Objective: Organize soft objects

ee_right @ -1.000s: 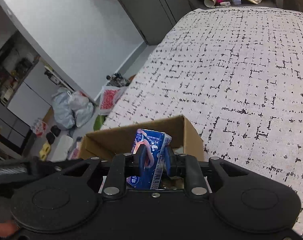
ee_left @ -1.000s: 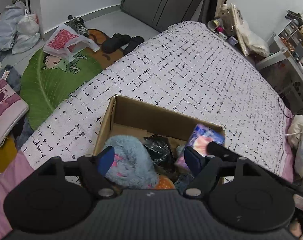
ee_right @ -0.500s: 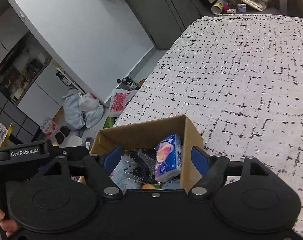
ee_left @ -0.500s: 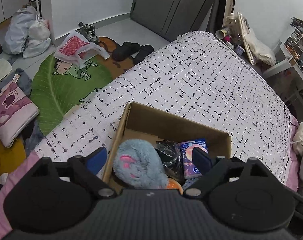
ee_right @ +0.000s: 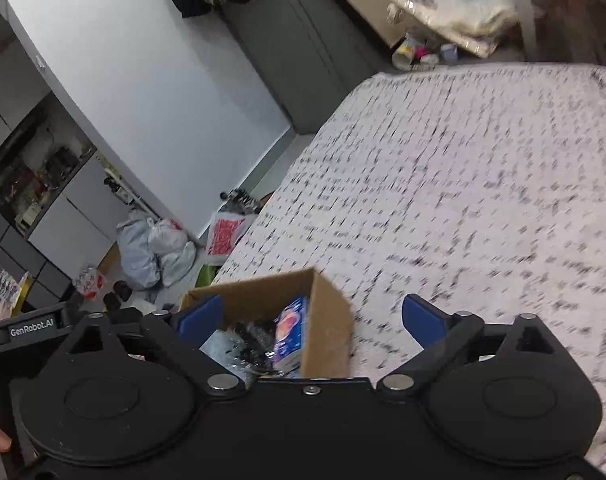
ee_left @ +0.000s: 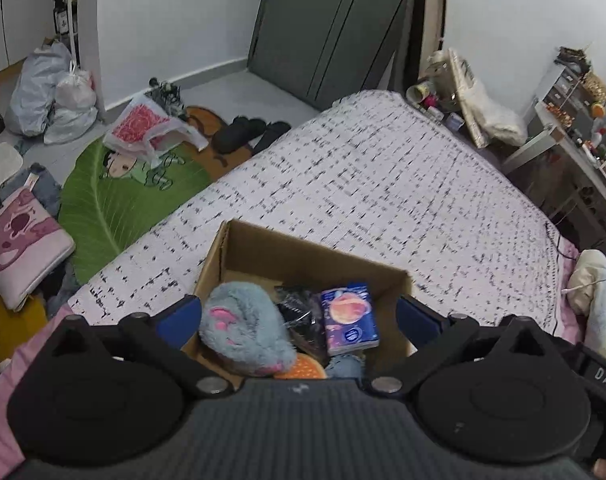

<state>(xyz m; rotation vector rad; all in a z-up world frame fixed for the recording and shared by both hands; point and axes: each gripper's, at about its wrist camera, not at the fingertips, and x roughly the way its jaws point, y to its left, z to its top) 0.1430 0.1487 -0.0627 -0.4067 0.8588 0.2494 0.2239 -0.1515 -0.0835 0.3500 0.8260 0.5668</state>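
Matte black housings on the left gripper (ee_left: 299, 322) and right gripper (ee_right: 311, 320), round discs at lower left and right, silver screws at pivots, blue pads (ee_left: 413, 314) on jaws. White "GenRobot.AI" lettering at far left.

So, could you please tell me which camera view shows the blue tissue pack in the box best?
The left wrist view: the blue tissue pack shows its whole printed face, lying against the right wall of the cardboard box. The right wrist view shows only a blurred strip of it behind the box wall.
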